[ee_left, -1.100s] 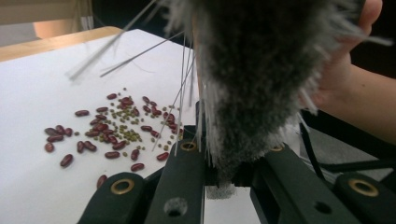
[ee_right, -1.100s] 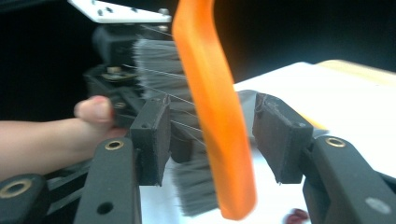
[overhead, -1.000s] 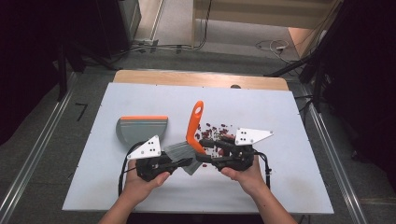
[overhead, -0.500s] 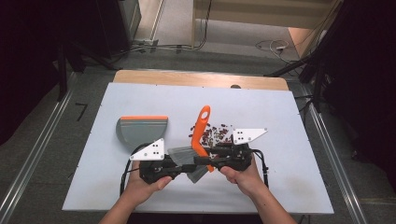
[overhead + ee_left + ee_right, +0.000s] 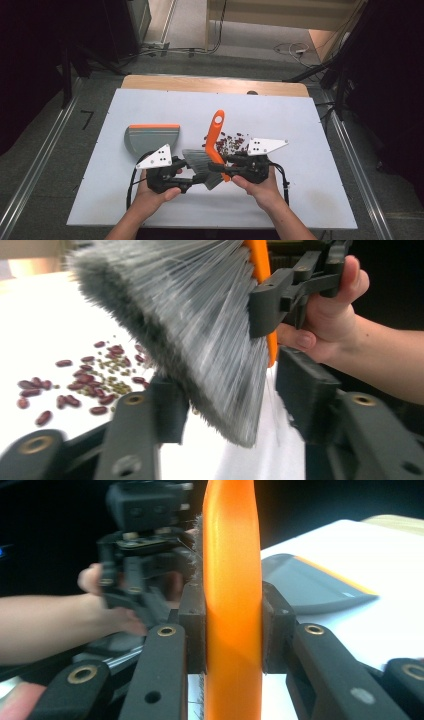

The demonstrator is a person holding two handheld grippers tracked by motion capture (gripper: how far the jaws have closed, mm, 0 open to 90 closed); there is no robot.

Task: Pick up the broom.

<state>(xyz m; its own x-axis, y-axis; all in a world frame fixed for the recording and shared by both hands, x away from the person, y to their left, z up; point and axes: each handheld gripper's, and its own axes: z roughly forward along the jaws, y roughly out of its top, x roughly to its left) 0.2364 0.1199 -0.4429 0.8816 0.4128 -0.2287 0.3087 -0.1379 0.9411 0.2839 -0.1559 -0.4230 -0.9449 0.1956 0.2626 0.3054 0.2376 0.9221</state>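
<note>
A hand brush with an orange handle and grey bristles is held low over the white table between both hands. My right gripper is shut on the handle, its pads pressed on both flat sides. My left gripper has just been opening. In the left gripper view its jaws stand apart around the bristle tuft, and the right-hand pad is clear of it. A grey dustpan with an orange edge lies to the left. Dark red beans lie scattered beside the brush.
The white table has bare room to the right and at the back. The beans and small green seeds lie beyond the bristles. The dustpan lies behind the handle in the right gripper view.
The brush handle has swung slightly to the right. The left gripper's jaws have parted from the bristles they were closed on. Both hands have stayed in place.
</note>
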